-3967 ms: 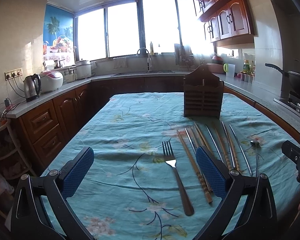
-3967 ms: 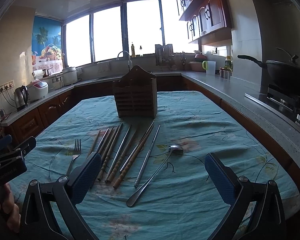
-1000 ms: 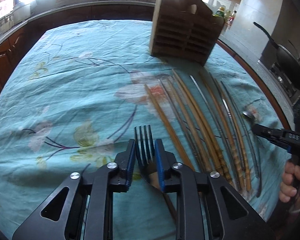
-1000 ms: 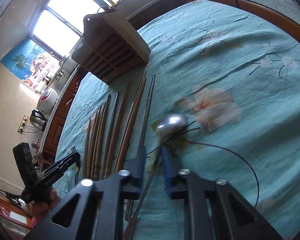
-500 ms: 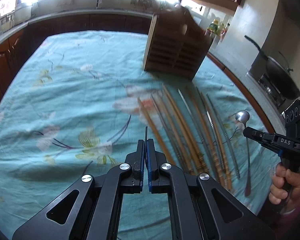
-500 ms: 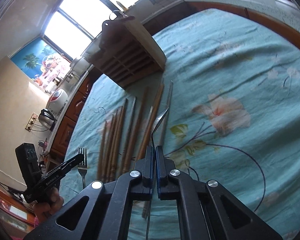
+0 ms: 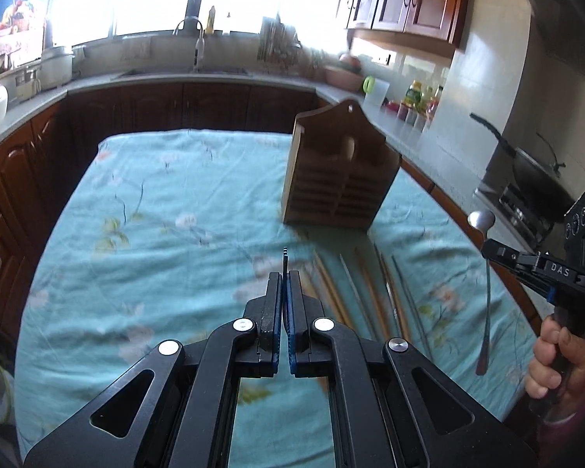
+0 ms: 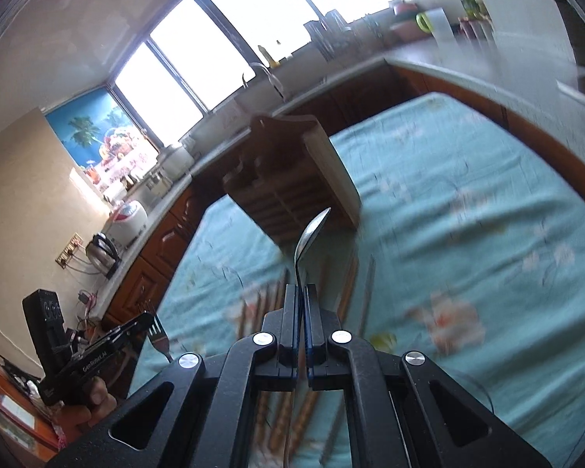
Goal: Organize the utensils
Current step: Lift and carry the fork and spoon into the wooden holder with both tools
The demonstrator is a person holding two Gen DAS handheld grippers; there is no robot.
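Note:
My left gripper (image 7: 284, 279) is shut on the fork (image 7: 284, 259), seen edge-on above the table; the fork's tines also show in the right wrist view (image 8: 156, 329). My right gripper (image 8: 302, 292) is shut on the spoon (image 8: 310, 234), bowl pointing forward; the spoon also shows in the left wrist view (image 7: 485, 273), held off the table. The wooden utensil holder (image 7: 341, 179) stands upright on the table ahead of both grippers. Several chopsticks (image 7: 370, 292) lie side by side on the cloth in front of the holder.
The table carries a teal flowered cloth (image 7: 156, 214). Dark wood cabinets and a counter with a sink (image 7: 195, 70) run round the far sides. A wok (image 7: 534, 179) sits on a stove at right. A kettle (image 8: 101, 251) and rice cooker (image 8: 130, 218) stand at left.
Both grippers have lifted higher with the fork and the spoon and moved closer to the wooden holder; the views now tilt up toward the windows.

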